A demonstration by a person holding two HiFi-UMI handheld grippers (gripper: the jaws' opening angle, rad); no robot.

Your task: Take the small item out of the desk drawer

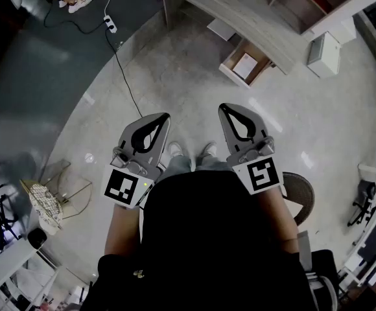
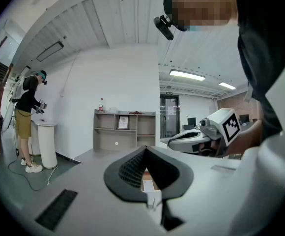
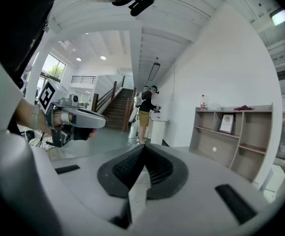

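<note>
Tools side by side in front of the torso, apart, roughly level, aimed toward the desk. Left tool closed tip to tip, nothing gripped; right tool same, pads meeting, empty. Shoes just beyond the tips on pale floor. Further out, open drawer sticking out from under the desk edge, well apart from both tools, nearer the right one. Flat white item lying inside the drawer, untouched; can't tell what it is. White box right of the drawer. Black cable running across the floor to power strip, far left.
</note>
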